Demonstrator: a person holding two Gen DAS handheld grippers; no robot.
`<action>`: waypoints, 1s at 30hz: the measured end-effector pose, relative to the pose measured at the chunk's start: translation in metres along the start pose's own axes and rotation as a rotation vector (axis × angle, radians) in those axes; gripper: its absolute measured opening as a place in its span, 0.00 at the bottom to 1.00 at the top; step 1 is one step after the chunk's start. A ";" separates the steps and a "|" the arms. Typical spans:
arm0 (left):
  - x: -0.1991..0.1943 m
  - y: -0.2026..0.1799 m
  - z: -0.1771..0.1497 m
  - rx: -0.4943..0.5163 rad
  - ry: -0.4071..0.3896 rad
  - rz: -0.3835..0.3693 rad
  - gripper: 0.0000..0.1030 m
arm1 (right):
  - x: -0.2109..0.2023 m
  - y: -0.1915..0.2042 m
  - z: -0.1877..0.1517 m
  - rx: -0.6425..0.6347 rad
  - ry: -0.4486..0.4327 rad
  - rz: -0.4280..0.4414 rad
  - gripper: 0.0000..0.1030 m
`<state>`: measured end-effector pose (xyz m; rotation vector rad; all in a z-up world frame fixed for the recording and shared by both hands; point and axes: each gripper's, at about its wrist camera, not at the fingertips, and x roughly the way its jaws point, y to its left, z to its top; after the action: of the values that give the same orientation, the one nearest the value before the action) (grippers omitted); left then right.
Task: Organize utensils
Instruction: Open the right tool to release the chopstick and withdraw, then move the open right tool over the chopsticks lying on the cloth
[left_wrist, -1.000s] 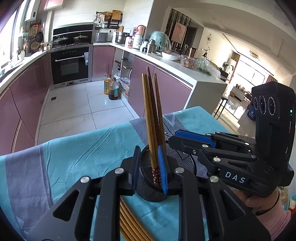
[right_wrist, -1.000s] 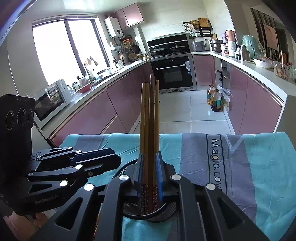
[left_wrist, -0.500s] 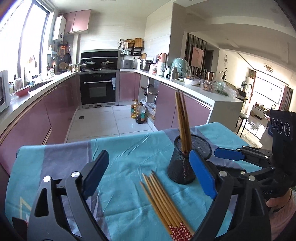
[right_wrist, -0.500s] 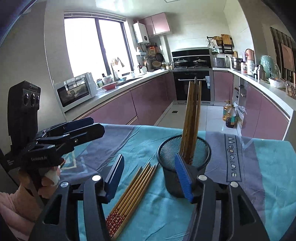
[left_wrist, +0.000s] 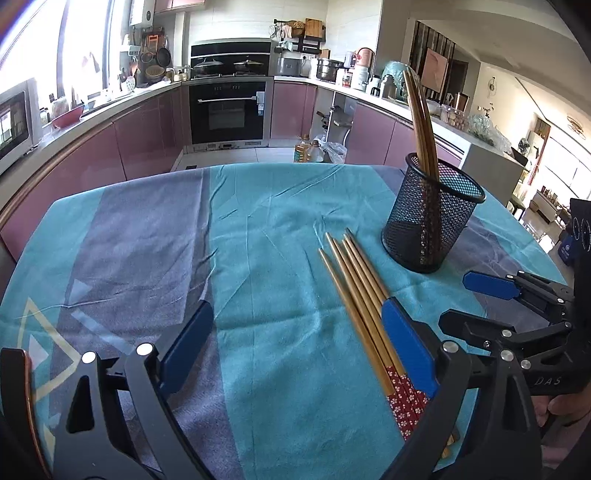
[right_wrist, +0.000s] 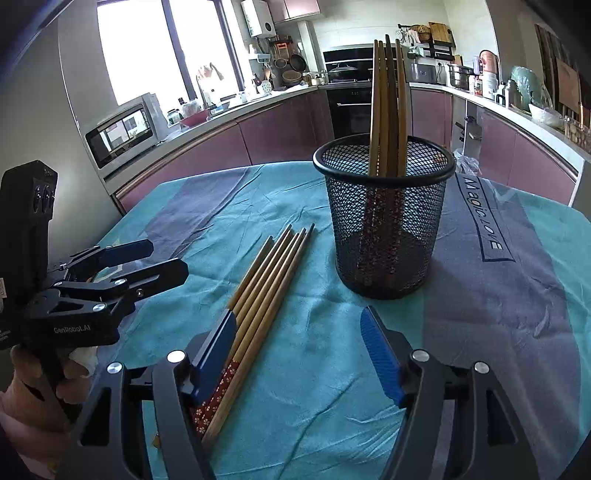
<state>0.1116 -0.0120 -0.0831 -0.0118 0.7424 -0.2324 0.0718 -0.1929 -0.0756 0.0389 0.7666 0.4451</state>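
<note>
A black mesh cup (left_wrist: 432, 221) (right_wrist: 384, 221) stands upright on the cloth-covered table, with several wooden chopsticks (left_wrist: 421, 122) (right_wrist: 388, 103) standing in it. Several more chopsticks (left_wrist: 362, 302) (right_wrist: 269, 273) lie side by side on the cloth, red patterned ends towards me. My left gripper (left_wrist: 295, 332) (right_wrist: 162, 260) is wide open and holds nothing; the lying chopsticks pass beside its right finger. My right gripper (right_wrist: 299, 350) (left_wrist: 476, 302) hovers short of the cup, jaws opening, with only cloth between the pads. The chopsticks' red ends run under its left finger.
A teal and grey tablecloth (left_wrist: 147, 236) covers the table, printed lettering (right_wrist: 484, 221) to the right of the cup. Past the table's far edge lie the kitchen floor, pink cabinets, an oven (left_wrist: 227, 110) and a microwave (right_wrist: 122, 129). A hand (right_wrist: 26, 384) holds the left gripper.
Both grippers let go of the chopsticks that stand in the cup, opened wide and drew back and down from the cup. The loose chopsticks on the cloth now lie by their fingers.
</note>
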 end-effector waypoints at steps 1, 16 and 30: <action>0.001 0.000 -0.002 0.006 0.008 0.002 0.88 | 0.001 0.000 0.001 -0.003 0.000 -0.004 0.71; 0.019 -0.011 -0.011 0.061 0.108 0.004 0.82 | 0.020 0.010 -0.004 -0.041 0.074 -0.034 0.61; 0.030 -0.013 -0.010 0.070 0.152 -0.030 0.79 | 0.025 0.006 -0.005 -0.044 0.116 -0.028 0.57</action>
<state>0.1237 -0.0302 -0.1098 0.0619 0.8858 -0.2902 0.0820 -0.1778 -0.0952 -0.0388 0.8698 0.4399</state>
